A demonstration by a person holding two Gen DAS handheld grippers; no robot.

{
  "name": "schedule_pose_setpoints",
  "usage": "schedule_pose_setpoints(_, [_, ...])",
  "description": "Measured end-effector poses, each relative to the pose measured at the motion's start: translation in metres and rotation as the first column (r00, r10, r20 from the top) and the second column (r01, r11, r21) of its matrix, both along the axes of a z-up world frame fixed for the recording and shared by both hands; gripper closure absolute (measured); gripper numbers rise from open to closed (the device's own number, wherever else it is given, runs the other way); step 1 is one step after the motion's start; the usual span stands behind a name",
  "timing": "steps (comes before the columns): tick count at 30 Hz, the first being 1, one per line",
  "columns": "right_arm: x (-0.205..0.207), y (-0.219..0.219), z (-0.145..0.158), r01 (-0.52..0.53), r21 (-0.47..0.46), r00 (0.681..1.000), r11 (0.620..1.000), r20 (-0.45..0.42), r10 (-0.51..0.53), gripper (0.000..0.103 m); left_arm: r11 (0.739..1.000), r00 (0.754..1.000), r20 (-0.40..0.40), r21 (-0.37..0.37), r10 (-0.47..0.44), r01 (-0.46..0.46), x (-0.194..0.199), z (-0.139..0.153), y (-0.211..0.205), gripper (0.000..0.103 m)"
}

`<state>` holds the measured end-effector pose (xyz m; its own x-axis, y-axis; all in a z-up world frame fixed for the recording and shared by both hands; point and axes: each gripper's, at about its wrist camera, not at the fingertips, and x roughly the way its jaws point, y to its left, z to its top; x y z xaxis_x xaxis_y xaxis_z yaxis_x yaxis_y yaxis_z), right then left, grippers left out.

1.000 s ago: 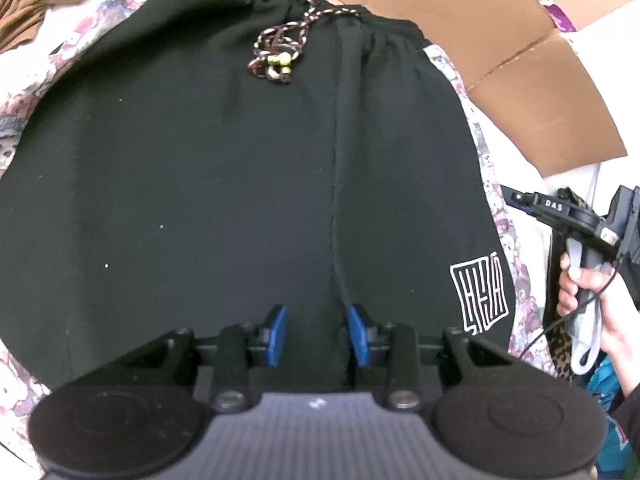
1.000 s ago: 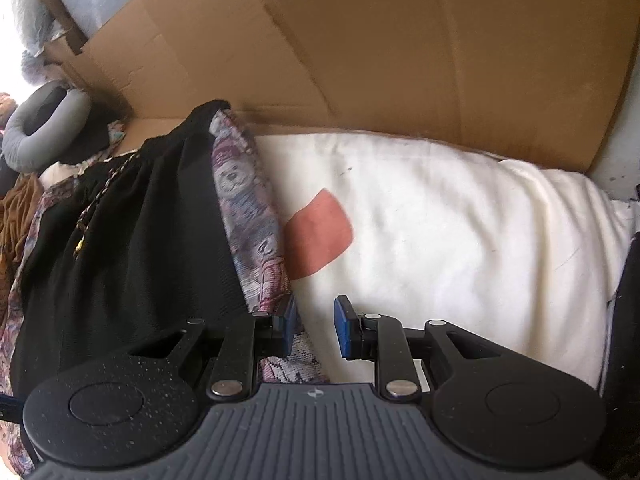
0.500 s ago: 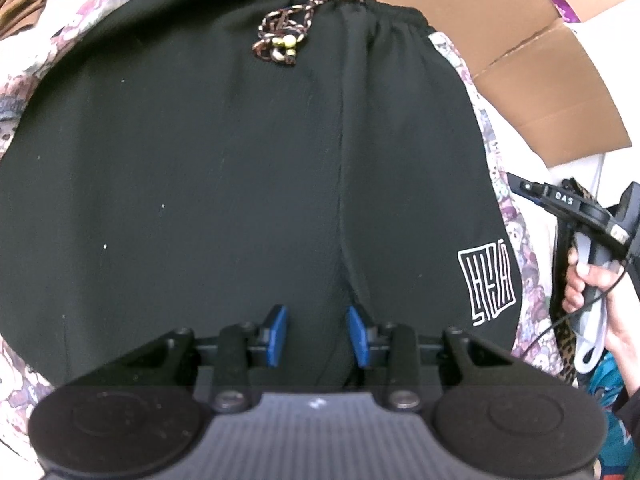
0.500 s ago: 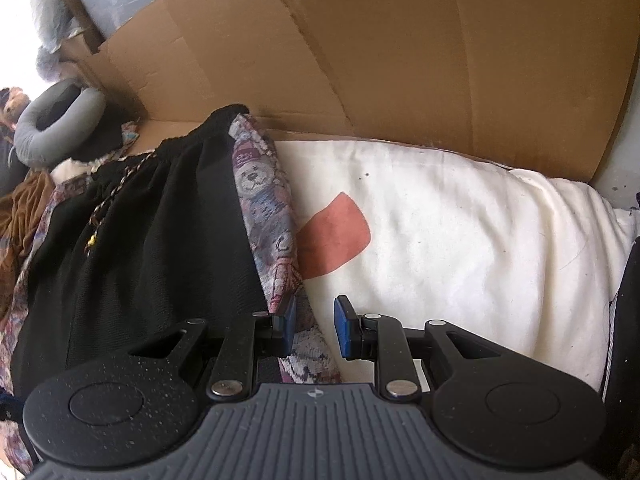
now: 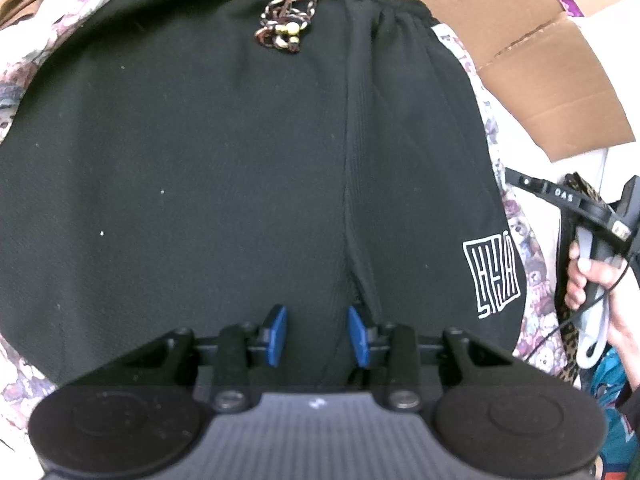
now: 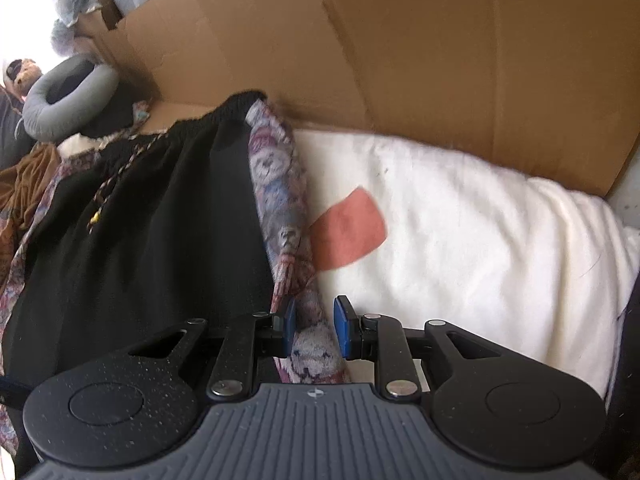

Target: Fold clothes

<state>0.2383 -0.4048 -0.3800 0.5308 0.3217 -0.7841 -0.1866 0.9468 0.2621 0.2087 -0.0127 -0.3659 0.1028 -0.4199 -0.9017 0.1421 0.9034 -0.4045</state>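
Black shorts (image 5: 224,168) with a braided drawstring (image 5: 288,26) and a white logo (image 5: 494,276) lie flat on a printed bear-pattern cloth (image 5: 520,240). My left gripper (image 5: 317,335) is open, hovering over the shorts' lower hem by the centre seam. In the right wrist view the shorts (image 6: 152,240) lie at the left, with the printed cloth (image 6: 280,200) along their right edge. My right gripper (image 6: 314,330) is open, its fingers on either side of the printed cloth's edge near the shorts' lower right corner. The right gripper's handle and the hand holding it (image 5: 592,256) show at the left wrist view's right edge.
Flattened cardboard (image 6: 400,60) stands behind the work area. A white blanket (image 6: 480,220) with an orange patch (image 6: 348,232) lies to the right. A grey neck pillow (image 6: 68,100) and brown cloth (image 6: 24,184) sit at the far left.
Both grippers have edged forward and lower towards the shorts. The right gripper has shifted left, so the printed cloth edge now lies between its fingers. Both stay open.
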Motion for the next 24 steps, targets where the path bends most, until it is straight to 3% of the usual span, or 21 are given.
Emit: schedule_pose_setpoints(24, [0.007, -0.008, -0.007, 0.059, -0.01, 0.998, 0.998, 0.006, -0.059, 0.081, 1.0, 1.0, -0.013, 0.004, -0.028, 0.028, 0.003, -0.002, -0.008, 0.067])
